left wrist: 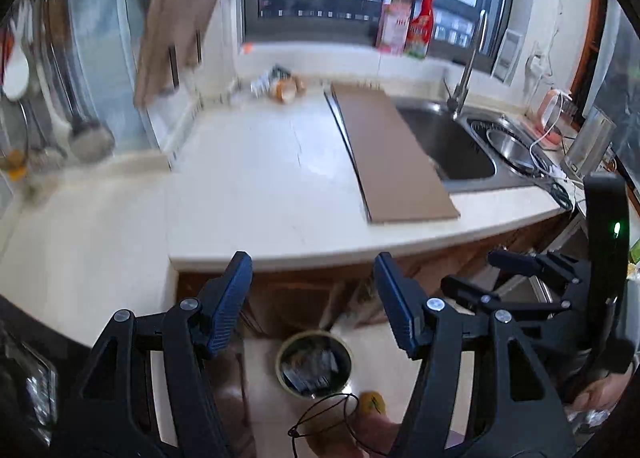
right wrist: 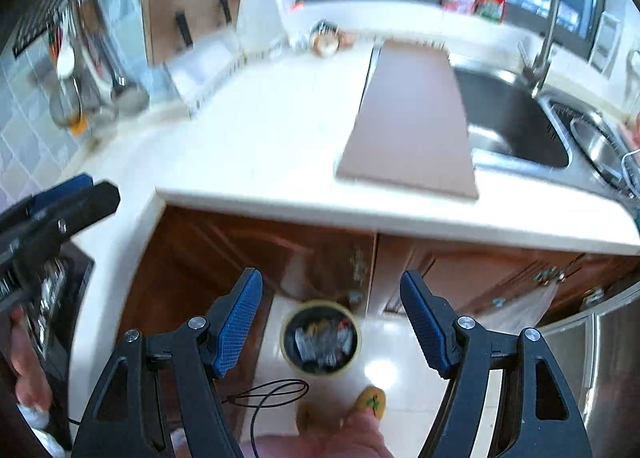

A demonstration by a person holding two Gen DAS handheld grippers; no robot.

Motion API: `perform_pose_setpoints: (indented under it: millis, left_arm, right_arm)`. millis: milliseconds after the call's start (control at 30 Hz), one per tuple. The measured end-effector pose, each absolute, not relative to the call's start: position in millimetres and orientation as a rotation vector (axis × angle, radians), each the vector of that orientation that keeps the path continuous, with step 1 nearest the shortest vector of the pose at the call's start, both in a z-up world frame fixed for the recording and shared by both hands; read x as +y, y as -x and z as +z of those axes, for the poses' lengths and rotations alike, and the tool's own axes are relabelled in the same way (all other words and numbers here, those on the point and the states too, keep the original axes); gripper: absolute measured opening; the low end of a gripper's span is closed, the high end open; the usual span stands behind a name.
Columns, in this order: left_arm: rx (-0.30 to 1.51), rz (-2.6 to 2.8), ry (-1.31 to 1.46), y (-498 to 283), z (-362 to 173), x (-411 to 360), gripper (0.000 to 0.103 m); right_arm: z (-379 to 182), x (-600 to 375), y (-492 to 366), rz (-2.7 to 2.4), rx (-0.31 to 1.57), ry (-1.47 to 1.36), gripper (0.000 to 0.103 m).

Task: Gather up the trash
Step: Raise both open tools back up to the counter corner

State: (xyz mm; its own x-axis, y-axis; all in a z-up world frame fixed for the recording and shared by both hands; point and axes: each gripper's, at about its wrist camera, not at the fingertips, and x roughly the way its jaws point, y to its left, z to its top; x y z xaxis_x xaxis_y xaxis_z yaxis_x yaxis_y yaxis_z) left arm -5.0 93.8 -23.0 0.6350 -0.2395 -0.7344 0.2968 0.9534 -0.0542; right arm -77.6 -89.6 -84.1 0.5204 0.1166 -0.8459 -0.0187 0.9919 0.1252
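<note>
- The landmark is a white, L-shaped kitchen countertop (left wrist: pixel 256 178) above brown wooden cabinet doors (right wrist: pixel 248 258); both wrist cameras look down at it from above its front edge.
- The left gripper (left wrist: pixel 312 298), black with blue ribbed pads, hangs in front of the countertop's edge. Its jaws stand well apart and nothing is between them.
- The right gripper (right wrist: pixel 332 322), of the same make, also hangs in front of the countertop with its jaws wide apart and empty.
- Below the countertop, on the pale glossy floor just in front of the cabinets, stands a small round bin with a yellowish rim (right wrist: pixel 321 337). Crumpled wrappers, dark and silvery, lie inside it.
- More trash, a crumpled silvery wrapper beside something orange-brown (left wrist: pixel 282 86), lies at the back of the countertop near the window sill; it is too blurred to name.
- A flat brown rectangular board (left wrist: pixel 394 158) lies on the countertop, its right edge over a stainless steel sink (left wrist: pixel 456 146) with a tall tap.
- Two bottles, one pink and one red (left wrist: pixel 420 24), stand on the sill behind the countertop.
- A thin black cord loop (right wrist: pixel 276 394) shows near the person's foot, below the bin.
</note>
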Motion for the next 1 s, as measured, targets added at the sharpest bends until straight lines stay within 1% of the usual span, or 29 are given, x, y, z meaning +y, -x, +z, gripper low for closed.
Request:
perform_pose_setpoints:
  millis: [167,300,467,700,833,1000]
  left_arm:
    - [0.745,-0.294,-0.105,2,14,89,0.061]
    - [0.715,-0.283,-0.109,-11,34,90,0.061]
    - [0.715,-0.258,-0.117,-51,50,86,0.061]
    - [0.728,-0.189,-0.163,-142,48,67,0.061]
    - [0.750,-0.141,-0.196,-212,39,47,0.061]
    - [0.814,-0.074,-0.217,-321,24,24,0.061]
  right_arm:
    - [-26,-96,65,0.069,0.943,-0.142,0.073]
    - [4,-93,39,0.073,0.898,-0.153,0.073]
    - [35,-96,-6,0.097,0.856,-0.140,0.073]
    - [60,-111,-109,0.162,0.819,-0.162,0.073]
    - [61,-128,-190,0.211,0.828,-0.188,0.073]
    - [52,-155,-314,0.269,0.862,-0.205,0.073]
